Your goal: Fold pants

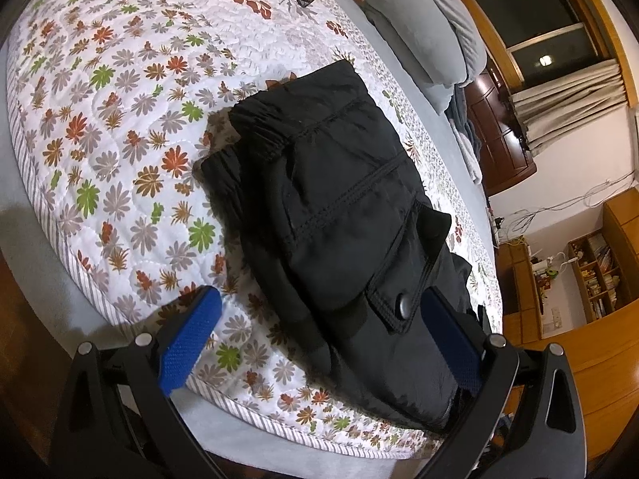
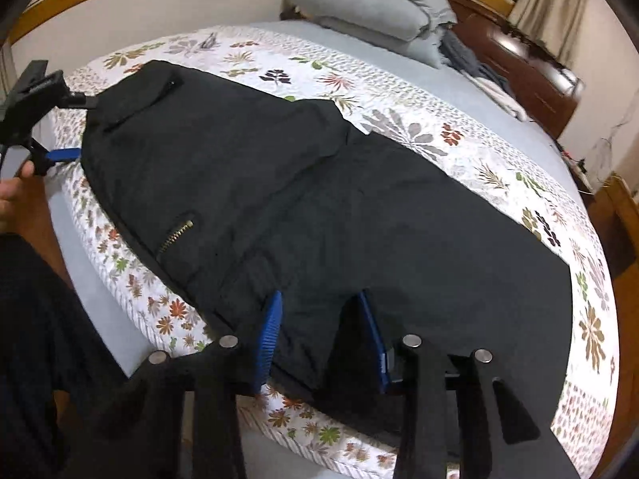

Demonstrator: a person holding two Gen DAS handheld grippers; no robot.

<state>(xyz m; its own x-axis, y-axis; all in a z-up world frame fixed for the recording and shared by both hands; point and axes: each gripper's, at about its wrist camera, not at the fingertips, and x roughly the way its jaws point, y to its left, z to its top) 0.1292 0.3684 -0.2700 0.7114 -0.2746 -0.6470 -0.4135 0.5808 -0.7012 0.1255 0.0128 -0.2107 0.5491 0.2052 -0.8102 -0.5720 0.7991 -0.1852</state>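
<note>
My right gripper (image 2: pixel 317 331) sits at the near edge of the bed, at six o'clock in its own view, jaws partly apart with a tuck of black fabric rising between the blue pads. I judge it has hold of the pants (image 2: pixel 303 183) there, though I cannot see for sure whether both pads press on the cloth. From that grip the garment runs away toward ten o'clock, where my left gripper (image 2: pixel 66 127) shows small at the far end with one blue finger against the cloth edge.

In the left wrist view that gripper (image 1: pixel 319 315) stands wide open at six o'clock. The left pad rests over the bare floral quilt (image 1: pixel 120 119), the right pad lies against the edge of the cloth by the snap pocket flap (image 1: pixel 395 303), and the fabric between them is loose, not pinched.

The pants lie on the quilt, stretching from the centre toward twelve o'clock in the left view, waistband at the far end. They look laid lengthwise with one leg over the other, which I take as the first fold done. What remains, as I judge it, is folding the length over once or twice into a compact stack and smoothing it. Grey pillows (image 1: pixel 419 28) sit at one o'clock, well apart from the work.
</note>
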